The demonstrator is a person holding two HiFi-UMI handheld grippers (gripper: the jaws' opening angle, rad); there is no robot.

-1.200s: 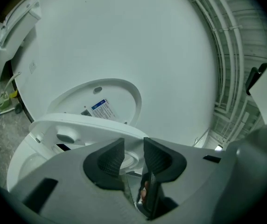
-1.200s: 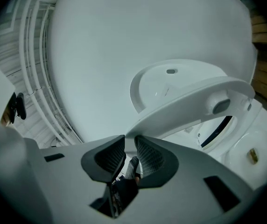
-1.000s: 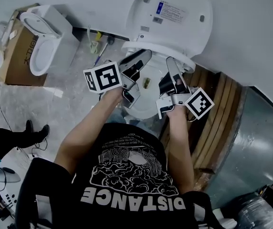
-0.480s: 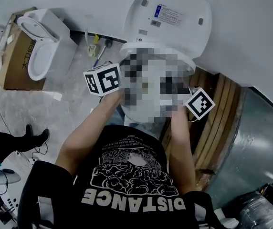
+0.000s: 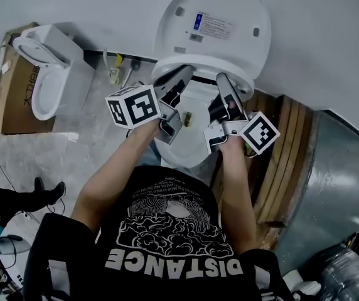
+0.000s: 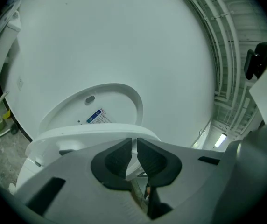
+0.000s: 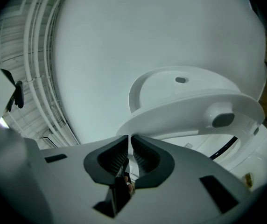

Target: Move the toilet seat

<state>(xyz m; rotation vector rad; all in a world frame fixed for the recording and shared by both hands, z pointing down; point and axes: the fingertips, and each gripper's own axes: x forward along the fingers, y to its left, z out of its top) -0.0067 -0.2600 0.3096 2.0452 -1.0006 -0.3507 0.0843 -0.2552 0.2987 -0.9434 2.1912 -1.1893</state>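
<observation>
A white toilet stands against the wall with its lid (image 5: 212,24) upright. The toilet seat (image 5: 195,66) is tipped up off the bowl (image 5: 189,144); its underside and a grey bumper (image 7: 224,120) show in the right gripper view. My left gripper (image 5: 181,80) holds the seat's front left rim, and my right gripper (image 5: 225,86) holds its front right rim. Both pairs of jaws are closing. In the left gripper view the pads (image 6: 117,160) pinch a thin white edge of the seat (image 6: 91,132). The right gripper (image 7: 129,147) pinches the seat (image 7: 189,107) the same way.
A second toilet (image 5: 44,68) sits on a cardboard box (image 5: 15,96) at the left. Small bottles and a pipe (image 5: 113,73) lie by the wall. Wooden boards (image 5: 286,149) and a metal duct (image 5: 339,180) flank the right side. Another person's legs (image 5: 22,184) are at the lower left.
Both grippers' jaws have narrowed onto the seat's front rim. The hands stay almost where they were over the bowl, and the view has shifted slightly.
</observation>
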